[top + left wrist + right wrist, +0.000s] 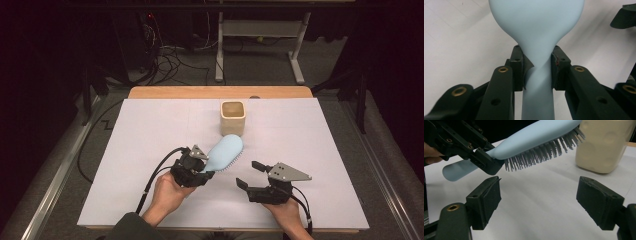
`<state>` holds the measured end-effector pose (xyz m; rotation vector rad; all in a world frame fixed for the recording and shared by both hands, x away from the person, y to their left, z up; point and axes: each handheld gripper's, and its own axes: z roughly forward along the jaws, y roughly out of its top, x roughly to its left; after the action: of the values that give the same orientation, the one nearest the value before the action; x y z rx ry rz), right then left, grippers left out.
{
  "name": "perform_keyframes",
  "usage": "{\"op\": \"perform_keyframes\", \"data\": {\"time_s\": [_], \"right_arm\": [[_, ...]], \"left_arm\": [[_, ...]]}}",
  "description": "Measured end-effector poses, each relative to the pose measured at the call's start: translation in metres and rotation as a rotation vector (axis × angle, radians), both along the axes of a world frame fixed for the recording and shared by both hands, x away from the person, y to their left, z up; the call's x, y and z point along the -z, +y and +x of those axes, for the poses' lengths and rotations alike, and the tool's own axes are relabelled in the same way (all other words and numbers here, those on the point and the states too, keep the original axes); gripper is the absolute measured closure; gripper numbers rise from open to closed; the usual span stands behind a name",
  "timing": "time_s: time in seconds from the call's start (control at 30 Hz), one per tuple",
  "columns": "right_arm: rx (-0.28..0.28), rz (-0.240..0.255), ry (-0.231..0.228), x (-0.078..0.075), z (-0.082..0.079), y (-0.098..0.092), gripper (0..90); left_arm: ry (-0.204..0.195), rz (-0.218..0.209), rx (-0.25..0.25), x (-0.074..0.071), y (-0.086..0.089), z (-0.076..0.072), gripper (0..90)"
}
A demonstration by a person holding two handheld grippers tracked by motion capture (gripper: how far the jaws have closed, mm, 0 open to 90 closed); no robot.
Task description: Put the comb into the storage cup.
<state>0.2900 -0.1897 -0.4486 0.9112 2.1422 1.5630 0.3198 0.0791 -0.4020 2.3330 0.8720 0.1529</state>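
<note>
Left gripper clamped on the neck of the pale blue hairbrush, pads pressing from both sides where handle widens into head. Brush lifted off the white table, bristles down, long axis running from the left gripper up and away toward the table's far edge, head tip close beside the cream cup. Right gripper with jaws wide apart, nothing between them, hovering near the front edge, aimed toward the brush. Seen along the right gripper's jaws, brush slanting overhead with handle end sticking out behind the left gripper. Left hand plainly nearer; likely next, tipping the brush into the cup, so tip-to-rim alignment matters most.
</note>
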Motion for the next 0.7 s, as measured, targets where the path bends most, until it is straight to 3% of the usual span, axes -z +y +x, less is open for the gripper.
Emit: {"op": "perform_keyframes", "data": {"time_s": [0.7], "right_arm": [[-0.046,0.028,0.076,0.003,0.01,0.016,18.6]], "left_arm": [[-0.019,0.019,0.032,0.006,-0.013,-0.007,69.2]]}}
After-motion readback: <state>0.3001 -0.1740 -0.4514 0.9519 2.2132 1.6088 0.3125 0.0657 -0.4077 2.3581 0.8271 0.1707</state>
